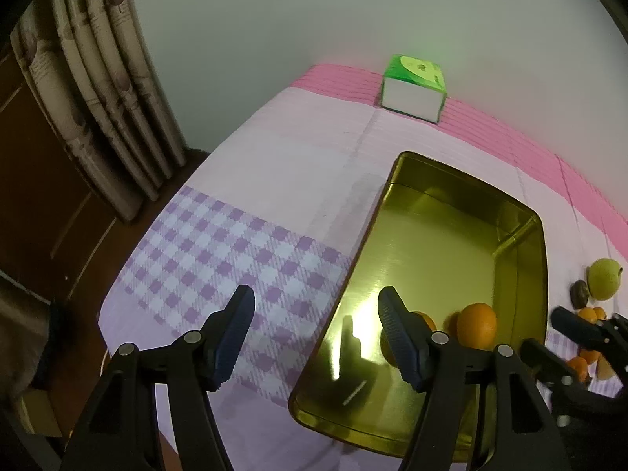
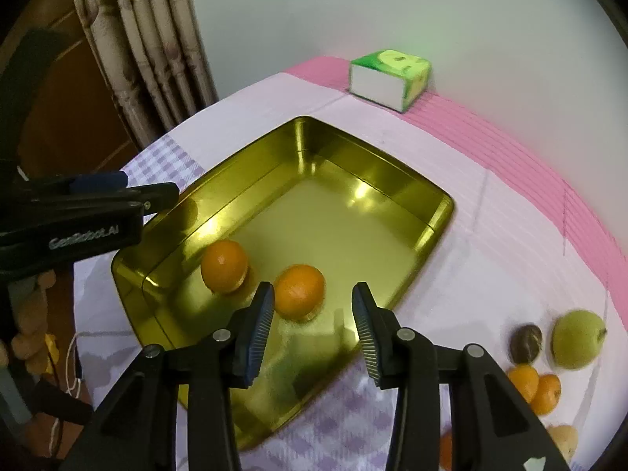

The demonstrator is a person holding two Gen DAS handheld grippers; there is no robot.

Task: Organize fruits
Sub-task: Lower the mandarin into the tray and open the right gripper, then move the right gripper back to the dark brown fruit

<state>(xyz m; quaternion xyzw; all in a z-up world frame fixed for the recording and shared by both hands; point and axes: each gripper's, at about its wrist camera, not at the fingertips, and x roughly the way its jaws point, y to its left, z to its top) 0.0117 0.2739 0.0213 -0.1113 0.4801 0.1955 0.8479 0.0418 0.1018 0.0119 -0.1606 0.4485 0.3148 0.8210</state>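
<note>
Both my grippers are released, nothing between the fingers. Right gripper (image 2: 312, 327) hangs over the near edge of the gold tin (image 2: 439, 212), jaws apart, right above the nearer orange (image 2: 299, 291). My read: that one is just dropped in, not being picked. Left gripper (image 1: 316, 331) sits wide apart at the tin's left side, one finger over the tablecloth (image 1: 219, 247), the other over the tin floor. Probably just parked there, or ready to steady the tin; can't tell which.

Two oranges are in the tin, both at the near end: the nearer orange and a second orange (image 2: 224, 266) to its left, close to the left wall. They are apart, not touching. Far half of the tin is bare.

The rest of the fruit lies on the table to the right of the tin: a green apple (image 2: 578, 339), a dark round fruit (image 2: 526, 338) just beside it, two small oranges (image 2: 534, 386) touching each other nearer to me, and more pieces at the frame edge that are too cut off to name. A green tissue box (image 2: 388, 78) stands far back by the wall, out of the way.

Orientation: the tin's long axis runs near-left to far-right in the right wrist view, open side up. The oranges are near-round, with no useful axis. The apple's stem points right.
</note>
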